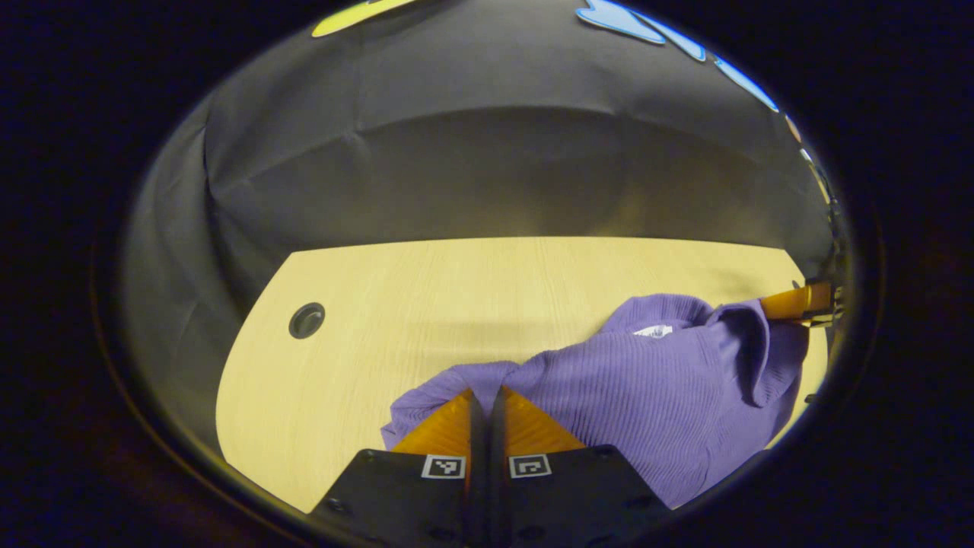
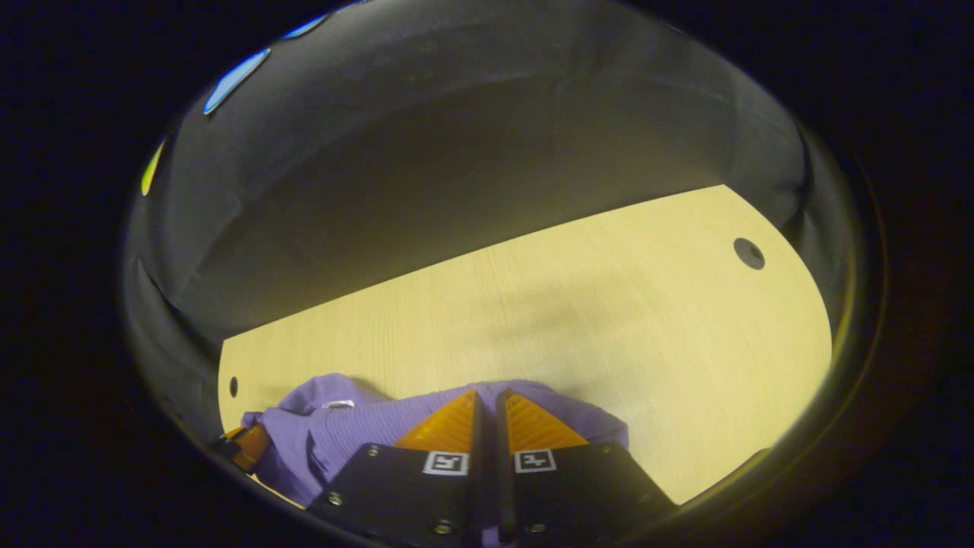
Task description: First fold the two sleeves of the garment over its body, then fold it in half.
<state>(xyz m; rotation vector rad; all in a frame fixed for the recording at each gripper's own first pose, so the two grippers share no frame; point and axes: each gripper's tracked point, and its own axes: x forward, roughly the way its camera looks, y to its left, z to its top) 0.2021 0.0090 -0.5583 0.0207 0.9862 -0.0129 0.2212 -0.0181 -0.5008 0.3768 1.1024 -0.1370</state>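
Softly ribbed and purple, the knit garment [image 1: 647, 396] lies bunched on the pale wood-grain table [image 1: 426, 304], its folds rumpled and one flap lifted. Left tongs [image 1: 485, 396] have their wedge-shaped fingers pressed together at the garment's edge; whether cloth is pinched between them I cannot tell. Right tongs [image 2: 487, 397] look likewise closed over the knit. A round dark hole [image 2: 749, 253] marks the table.

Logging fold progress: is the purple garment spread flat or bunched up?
Bunched. The purple garment lies rumpled on the table, one corner lifted by the right gripper, left gripper pinching its edge.
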